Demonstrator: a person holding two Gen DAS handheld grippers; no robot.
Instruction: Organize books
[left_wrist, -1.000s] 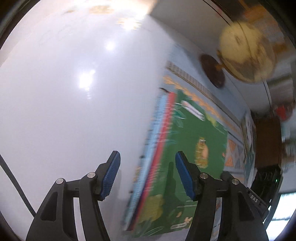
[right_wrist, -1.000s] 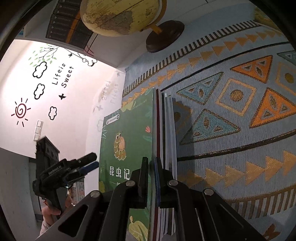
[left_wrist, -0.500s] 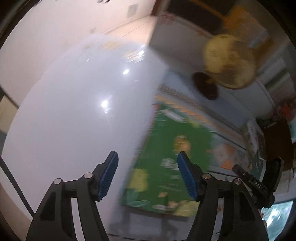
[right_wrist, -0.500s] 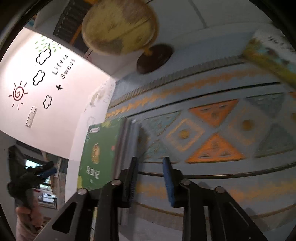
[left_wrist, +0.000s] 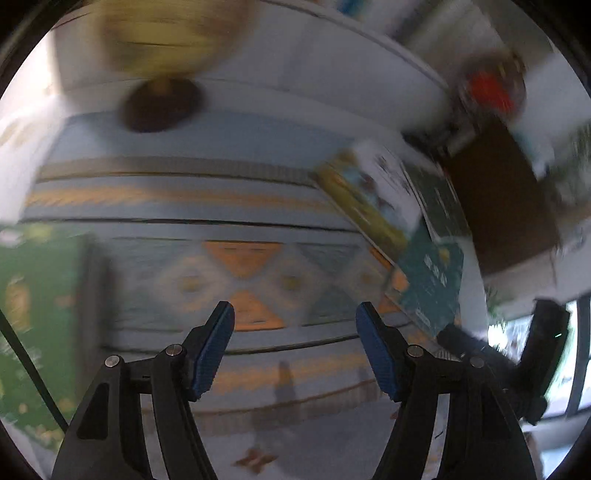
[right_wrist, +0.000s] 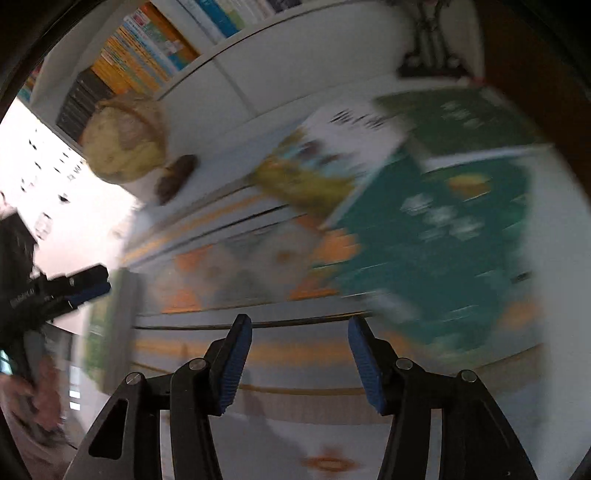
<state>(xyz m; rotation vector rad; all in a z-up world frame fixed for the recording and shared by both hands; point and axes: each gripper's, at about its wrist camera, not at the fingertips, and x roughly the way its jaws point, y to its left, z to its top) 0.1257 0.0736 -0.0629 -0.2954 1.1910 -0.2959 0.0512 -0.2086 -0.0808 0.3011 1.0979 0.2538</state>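
Note:
Both views are smeared by motion. My left gripper (left_wrist: 295, 332) is open and empty above the patterned mat (left_wrist: 240, 258). The stack topped by a green book (left_wrist: 33, 314) lies at the left edge. Loose books lie at the right: a white and yellow one (left_wrist: 373, 195) overlapping a teal one (left_wrist: 432, 280). My right gripper (right_wrist: 301, 347) has its jaws opening with nothing between them. It points at the mat just left of the teal book (right_wrist: 443, 251) and the white and yellow book (right_wrist: 332, 155). The green stack (right_wrist: 107, 325) is far left.
A globe (right_wrist: 125, 144) on a dark round base (right_wrist: 177, 177) stands at the mat's far edge. Behind it, a shelf holds upright books (right_wrist: 147, 48). Another green book (right_wrist: 461, 118) lies far right. The left gripper (right_wrist: 101, 282) and a hand (right_wrist: 40, 398) show at the left edge.
My right gripper let go of the green stack, and its jaws opened. Both grippers swung right, away from the stack and toward the loose books. The left jaws widened slightly.

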